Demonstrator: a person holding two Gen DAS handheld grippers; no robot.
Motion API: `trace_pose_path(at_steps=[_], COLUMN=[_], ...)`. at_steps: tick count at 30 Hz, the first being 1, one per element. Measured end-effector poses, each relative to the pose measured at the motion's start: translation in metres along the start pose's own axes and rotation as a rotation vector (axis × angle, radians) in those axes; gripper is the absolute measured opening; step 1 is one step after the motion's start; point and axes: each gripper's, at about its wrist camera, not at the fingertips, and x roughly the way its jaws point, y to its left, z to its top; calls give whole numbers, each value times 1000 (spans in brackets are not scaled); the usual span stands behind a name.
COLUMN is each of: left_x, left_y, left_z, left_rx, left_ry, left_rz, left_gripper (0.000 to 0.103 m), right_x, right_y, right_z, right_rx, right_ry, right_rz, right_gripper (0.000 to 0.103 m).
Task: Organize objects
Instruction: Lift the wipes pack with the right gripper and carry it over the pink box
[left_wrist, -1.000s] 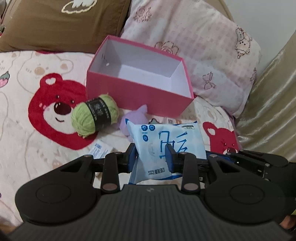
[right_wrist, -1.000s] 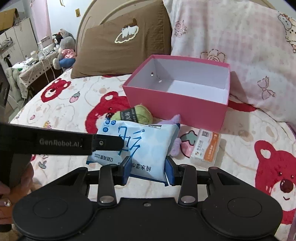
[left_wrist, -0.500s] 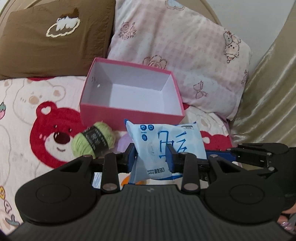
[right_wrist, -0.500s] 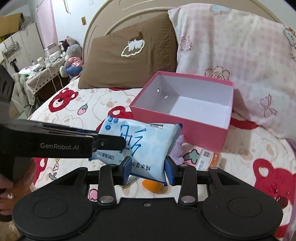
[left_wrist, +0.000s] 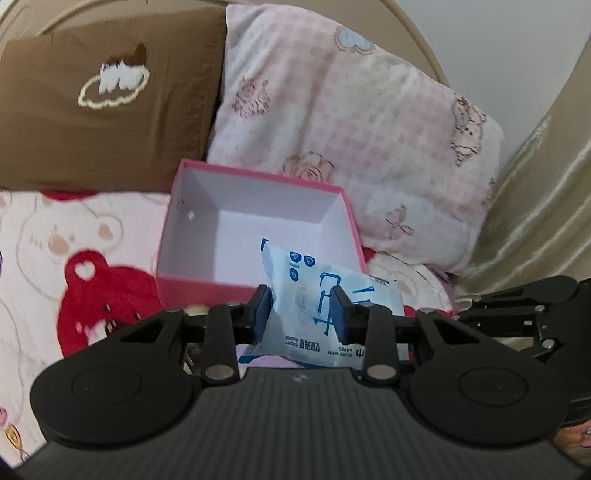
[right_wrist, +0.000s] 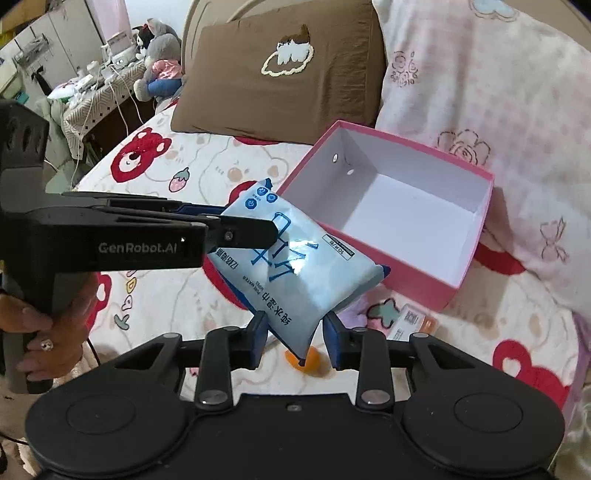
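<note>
Soft, even indoor light, no hard shadows, a white glare patch on the glossy wipes pack (right_wrist: 295, 258), the left view smeared with motion blur, the right sharper, both bowed by fisheye at the edges.

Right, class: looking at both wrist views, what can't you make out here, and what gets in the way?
- Orange thing, right wrist view: mostly under the pack, so what it is cannot be told.
- Card beside the box, right wrist view: print too small to read.
- Bed in front of the box, left wrist view: hidden by the left gripper; only a green blur shows.
</note>
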Motion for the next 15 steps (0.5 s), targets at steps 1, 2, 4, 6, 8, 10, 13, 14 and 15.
trace_pose_path(at_steps=[1, 2, 4, 6, 8, 10, 13, 14, 15], left_x=[3, 9, 23, 38, 57, 76, 102, 111, 118], left_y=[1, 2, 4, 5, 6, 9, 14, 15, 16], left_z=[3, 7, 15, 22, 31, 40, 51, 54, 56], left_rx=[10, 17, 25, 38, 42, 17, 0, 7, 13], left_ry=[-8, -14, -10, -6, 12, 31, 51, 56, 60], left_rz=[9, 18, 29, 35, 34, 37, 38, 42, 46], left_gripper=[33, 34, 33, 33, 34, 35, 36, 36, 36], right_x=[3, 7, 16, 26, 35, 44, 64, 71, 78], right_y=[-2, -5, -12, -23, -34, -42, -59, -64, -68], right_z=[4, 8, 14, 18, 22, 27, 35, 36, 38], right_rx=[-6, -13, -8, 16, 26, 27, 53, 66, 78], right_ry=[-8, -24, -47, -80, -117, -169, -198, -195, -191], right_rz=[1, -2, 1, -1, -18, -59, -71, -65, -60], right_gripper=[37, 37, 37, 37, 37, 37, 37, 37, 37])
